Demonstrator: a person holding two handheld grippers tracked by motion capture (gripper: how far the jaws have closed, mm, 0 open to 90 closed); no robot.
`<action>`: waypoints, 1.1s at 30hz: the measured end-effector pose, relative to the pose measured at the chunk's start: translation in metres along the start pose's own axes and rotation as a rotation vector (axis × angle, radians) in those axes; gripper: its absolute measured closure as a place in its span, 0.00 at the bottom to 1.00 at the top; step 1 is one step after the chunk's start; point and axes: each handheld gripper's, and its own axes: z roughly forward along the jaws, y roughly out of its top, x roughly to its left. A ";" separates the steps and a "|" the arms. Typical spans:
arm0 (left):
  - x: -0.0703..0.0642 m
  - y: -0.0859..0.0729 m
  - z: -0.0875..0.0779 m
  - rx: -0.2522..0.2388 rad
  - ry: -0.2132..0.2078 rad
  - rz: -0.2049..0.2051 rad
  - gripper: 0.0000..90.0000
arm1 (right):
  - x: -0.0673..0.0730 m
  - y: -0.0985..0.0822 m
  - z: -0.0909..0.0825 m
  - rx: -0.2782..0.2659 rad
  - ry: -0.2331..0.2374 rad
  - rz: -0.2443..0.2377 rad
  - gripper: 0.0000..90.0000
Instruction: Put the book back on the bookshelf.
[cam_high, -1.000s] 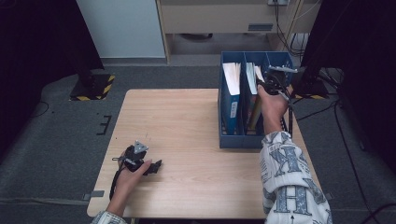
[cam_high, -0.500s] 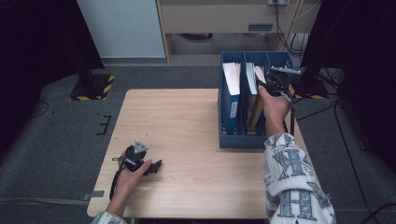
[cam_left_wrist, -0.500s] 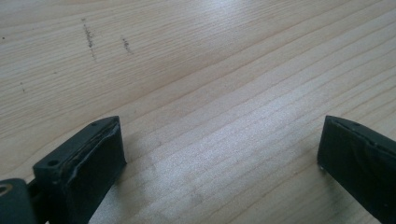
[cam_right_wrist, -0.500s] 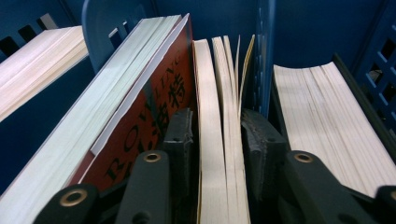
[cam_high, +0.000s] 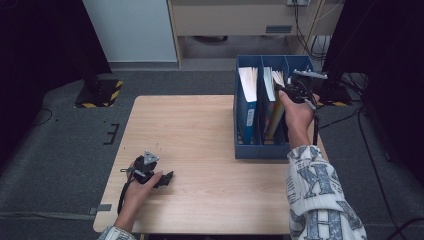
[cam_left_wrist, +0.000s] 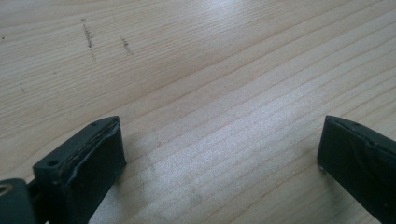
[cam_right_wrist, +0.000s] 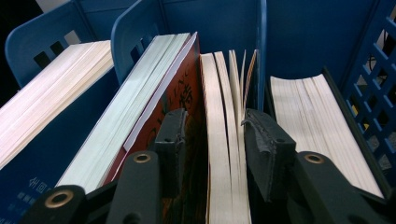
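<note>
A blue three-slot file rack (cam_high: 260, 150) stands at the table's right side with books upright in it. My right gripper (cam_high: 294, 90) reaches into its middle slot from above. In the right gripper view the jaws (cam_right_wrist: 212, 126) straddle a cream-paged book (cam_right_wrist: 224, 116) that stands beside a red-covered book (cam_right_wrist: 184, 88). The jaws have just been opening, and small gaps show between the pads and the book. My left gripper (cam_high: 167, 177) rests on the table near its front left, jaws (cam_left_wrist: 219, 140) wide open with only bare wood (cam_left_wrist: 210, 60) between them.
One thick book (cam_right_wrist: 51, 93) fills the left slot and another book (cam_right_wrist: 308, 112) stands in the right slot past the divider. The rack's lattice wall (cam_right_wrist: 373, 93) is close on the right. Cables and dark stands surround the table.
The right hand has barely shifted over the rack's middle slot. The left hand and its gripper have stayed where they were.
</note>
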 end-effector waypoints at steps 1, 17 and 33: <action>0.000 0.000 0.000 0.000 0.000 0.000 0.00 | 0.000 0.000 -0.001 -0.004 0.001 -0.004 0.66; -0.001 0.000 0.000 -0.001 0.001 0.000 0.00 | -0.002 0.005 -0.019 -0.022 0.037 0.004 0.63; -0.001 0.001 0.000 0.003 0.000 0.004 0.00 | -0.002 -0.004 -0.026 -0.017 0.061 -0.001 0.61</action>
